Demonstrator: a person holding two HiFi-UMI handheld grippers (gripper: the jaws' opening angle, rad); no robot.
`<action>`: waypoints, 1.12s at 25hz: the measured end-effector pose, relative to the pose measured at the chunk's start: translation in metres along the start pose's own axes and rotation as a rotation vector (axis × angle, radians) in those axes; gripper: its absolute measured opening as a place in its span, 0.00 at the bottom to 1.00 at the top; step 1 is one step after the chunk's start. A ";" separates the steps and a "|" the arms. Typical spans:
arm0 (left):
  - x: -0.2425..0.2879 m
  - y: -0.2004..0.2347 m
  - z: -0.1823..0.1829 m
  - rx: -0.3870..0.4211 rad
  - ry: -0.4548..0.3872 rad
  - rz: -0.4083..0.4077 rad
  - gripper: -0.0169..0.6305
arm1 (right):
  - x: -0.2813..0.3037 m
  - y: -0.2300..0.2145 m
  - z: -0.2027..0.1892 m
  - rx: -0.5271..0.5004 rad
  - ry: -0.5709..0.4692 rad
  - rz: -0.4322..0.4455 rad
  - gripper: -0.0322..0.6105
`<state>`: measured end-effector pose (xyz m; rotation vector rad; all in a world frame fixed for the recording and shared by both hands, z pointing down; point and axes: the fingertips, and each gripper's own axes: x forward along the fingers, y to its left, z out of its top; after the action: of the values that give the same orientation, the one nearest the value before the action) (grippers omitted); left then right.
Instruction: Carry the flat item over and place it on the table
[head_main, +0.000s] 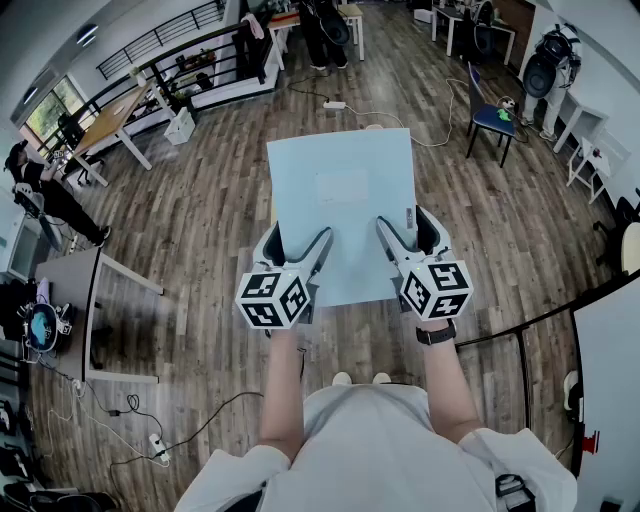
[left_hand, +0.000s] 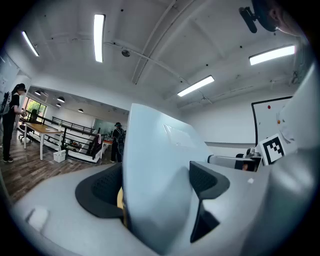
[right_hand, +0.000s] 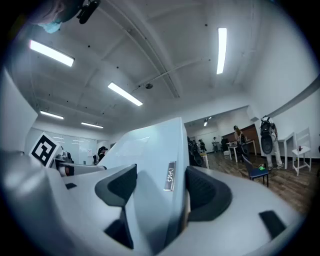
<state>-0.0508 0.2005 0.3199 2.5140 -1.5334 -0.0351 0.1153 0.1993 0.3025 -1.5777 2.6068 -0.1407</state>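
Observation:
A flat pale-blue item (head_main: 340, 195), like a thin box with a faint rectangular label on top, hangs level in the air above the wooden floor. Both grippers hold it by its near edge. My left gripper (head_main: 298, 247) is shut on the near left part, one jaw above and one below. My right gripper (head_main: 408, 232) is shut on the near right part, beside a small silver tag. In the left gripper view the item (left_hand: 155, 160) fills the gap between the dark pads (left_hand: 100, 192). The right gripper view shows the item (right_hand: 150, 150) wedged the same way.
A grey table (head_main: 75, 300) stands at the left and a white surface (head_main: 610, 350) at the right edge. Further off are a blue chair (head_main: 492, 118), a wooden table (head_main: 115, 115), a railing and several people. A cable (head_main: 130, 410) trails on the floor.

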 end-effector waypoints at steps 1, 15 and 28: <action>0.004 -0.005 0.000 -0.001 -0.007 0.006 0.67 | -0.001 -0.006 0.002 -0.008 0.000 0.003 0.54; 0.034 -0.046 -0.014 0.020 -0.037 0.048 0.66 | -0.016 -0.056 0.000 -0.037 -0.009 0.020 0.54; 0.127 0.013 -0.002 0.009 -0.027 0.055 0.66 | 0.089 -0.096 -0.005 -0.038 0.043 0.021 0.54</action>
<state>-0.0031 0.0835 0.3347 2.4871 -1.6153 -0.0545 0.1578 0.0762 0.3171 -1.5762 2.6727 -0.1253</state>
